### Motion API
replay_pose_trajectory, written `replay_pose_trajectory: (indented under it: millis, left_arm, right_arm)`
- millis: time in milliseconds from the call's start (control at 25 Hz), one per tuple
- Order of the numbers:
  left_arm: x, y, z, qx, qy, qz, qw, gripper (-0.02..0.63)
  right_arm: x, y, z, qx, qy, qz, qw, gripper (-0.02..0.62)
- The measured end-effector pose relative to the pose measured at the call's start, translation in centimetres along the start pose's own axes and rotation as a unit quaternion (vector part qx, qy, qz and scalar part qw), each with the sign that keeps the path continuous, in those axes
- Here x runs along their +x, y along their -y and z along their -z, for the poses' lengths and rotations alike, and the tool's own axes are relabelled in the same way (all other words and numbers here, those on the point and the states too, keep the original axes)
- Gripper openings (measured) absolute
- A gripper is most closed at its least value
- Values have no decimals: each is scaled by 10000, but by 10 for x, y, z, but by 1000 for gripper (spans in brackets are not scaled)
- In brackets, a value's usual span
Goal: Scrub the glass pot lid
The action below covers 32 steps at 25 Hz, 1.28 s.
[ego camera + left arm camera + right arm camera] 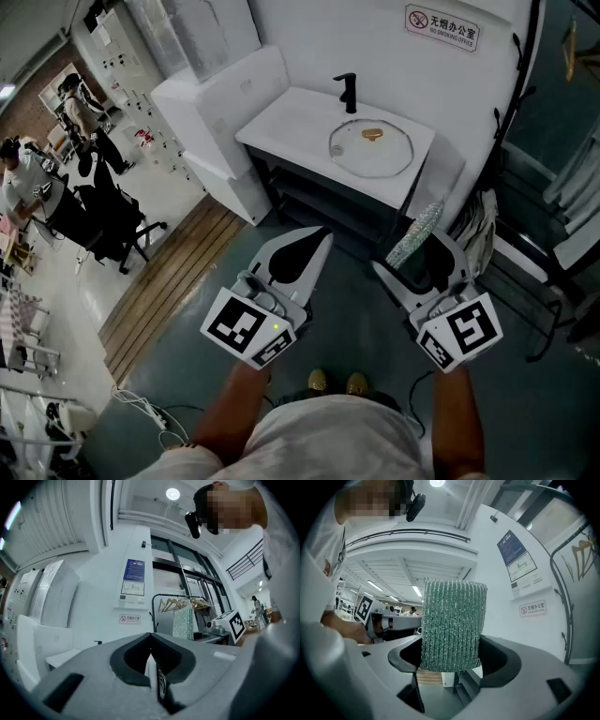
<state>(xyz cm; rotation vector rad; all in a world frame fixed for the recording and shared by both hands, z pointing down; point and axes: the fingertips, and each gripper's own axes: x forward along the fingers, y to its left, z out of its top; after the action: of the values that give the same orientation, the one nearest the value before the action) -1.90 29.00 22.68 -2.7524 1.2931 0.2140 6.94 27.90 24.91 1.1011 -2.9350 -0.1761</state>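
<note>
The round glass pot lid (pixel 371 150) with a brown knob lies flat in the basin of a white sink counter (pixel 281 122), far ahead of both grippers. A black faucet (pixel 348 92) stands behind it. My left gripper (pixel 322 237) is held over the floor, short of the counter, its jaws shut with nothing between them; in the left gripper view (pixel 151 639) they meet in a thin line. My right gripper (pixel 419 255) is shut on a green scrubbing sponge (pixel 415 232), which stands upright between its jaws (pixel 452 625).
White foam blocks (pixel 220 103) lean left of the counter. A clothes rack and hanging items (pixel 562 187) stand to the right. A wooden floor strip (pixel 169 281), an office chair (pixel 103 220) and seated people are at the left. Cables (pixel 141 408) lie on the floor.
</note>
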Motion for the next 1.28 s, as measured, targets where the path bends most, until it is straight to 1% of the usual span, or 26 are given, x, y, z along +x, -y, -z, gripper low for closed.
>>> replay_pose_trajectory:
  millis: [240, 400, 720, 960, 1280]
  left_arm:
    - [3, -3, 1, -21, -3, 13, 10000, 15]
    - [2, -6, 4, -57, -5, 15, 10000, 15]
    - [-4, -28, 6, -124, 37, 10, 9999, 15]
    - [-15, -52, 10, -169, 97, 74, 9998, 15]
    - [-28, -77, 11, -164, 148, 250, 9994, 15]
  right_arm:
    - [3, 3, -1, -5, -1, 16, 10000, 348]
    - [4, 4, -1, 173, 60, 19, 9998, 348]
    - [18, 0, 6, 307, -27, 66, 9995, 348]
    - [33, -7, 9, 325, -80, 218, 9992, 348]
    - [48, -16, 6, 205, -92, 482, 9986, 348]
